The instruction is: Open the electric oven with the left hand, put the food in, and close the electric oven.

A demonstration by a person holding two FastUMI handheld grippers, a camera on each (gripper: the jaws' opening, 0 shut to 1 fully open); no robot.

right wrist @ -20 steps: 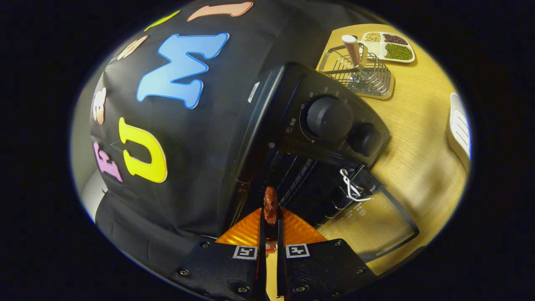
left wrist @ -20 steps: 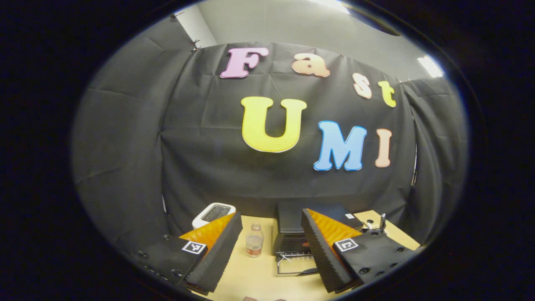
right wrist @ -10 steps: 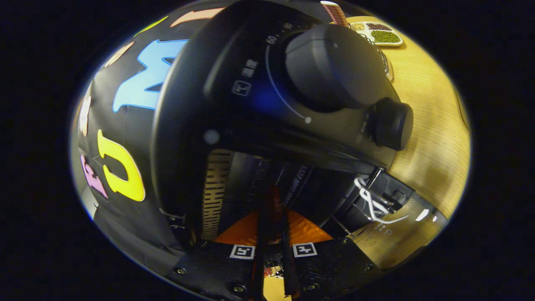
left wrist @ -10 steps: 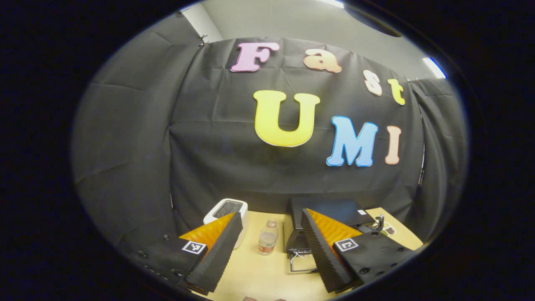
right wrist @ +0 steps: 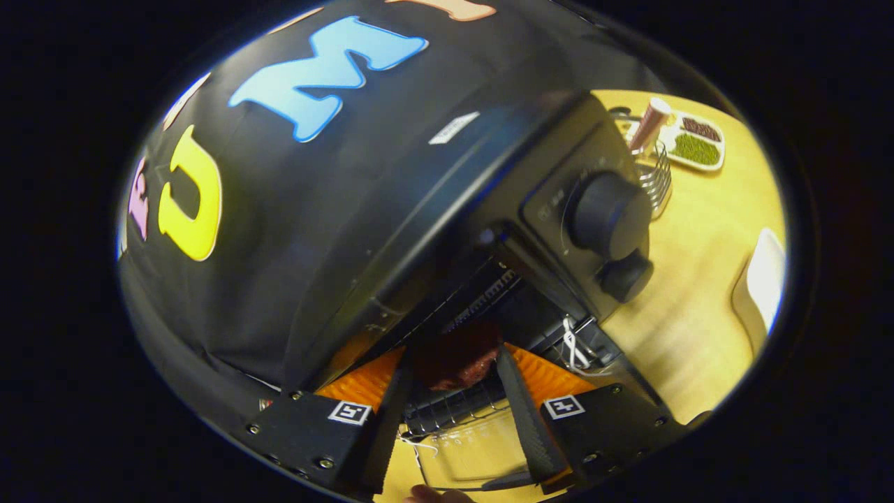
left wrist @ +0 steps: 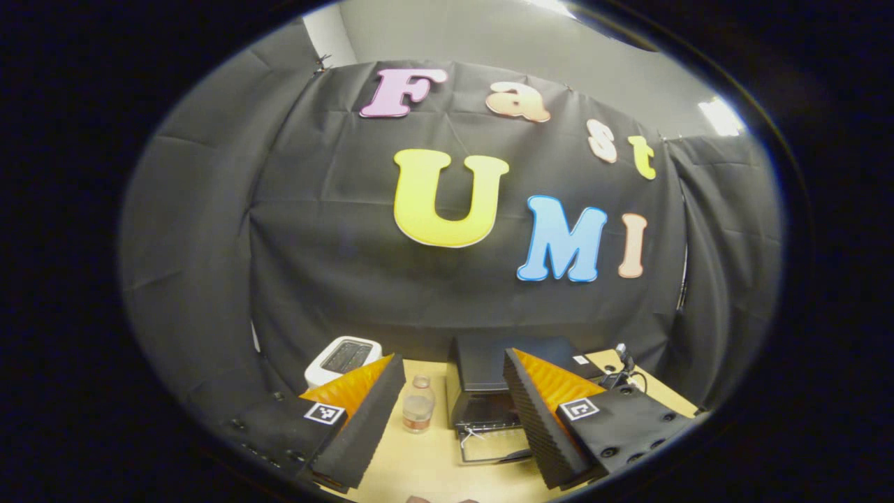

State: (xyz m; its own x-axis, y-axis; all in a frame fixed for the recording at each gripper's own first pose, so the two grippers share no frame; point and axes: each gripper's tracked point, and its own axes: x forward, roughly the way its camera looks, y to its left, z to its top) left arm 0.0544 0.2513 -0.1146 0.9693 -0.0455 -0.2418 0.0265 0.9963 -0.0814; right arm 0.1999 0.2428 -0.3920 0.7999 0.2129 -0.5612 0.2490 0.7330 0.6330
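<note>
Dark reddish food (right wrist: 457,363) lies on the wire rack (right wrist: 454,405) at the electric oven (right wrist: 489,230) mouth between the parted right gripper (right wrist: 454,391) fingers; left gripper (left wrist: 454,419) hangs back open, so closing the glass door (left wrist: 496,443) risks nudging food outward.

Black oven (right wrist: 447,209) door-down, reddish food (right wrist: 457,356) seemingly on rack.

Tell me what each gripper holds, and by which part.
Nothing held. The left gripper is open. The right gripper is open too, with the food lying loose between its fingers on the oven rack.
</note>
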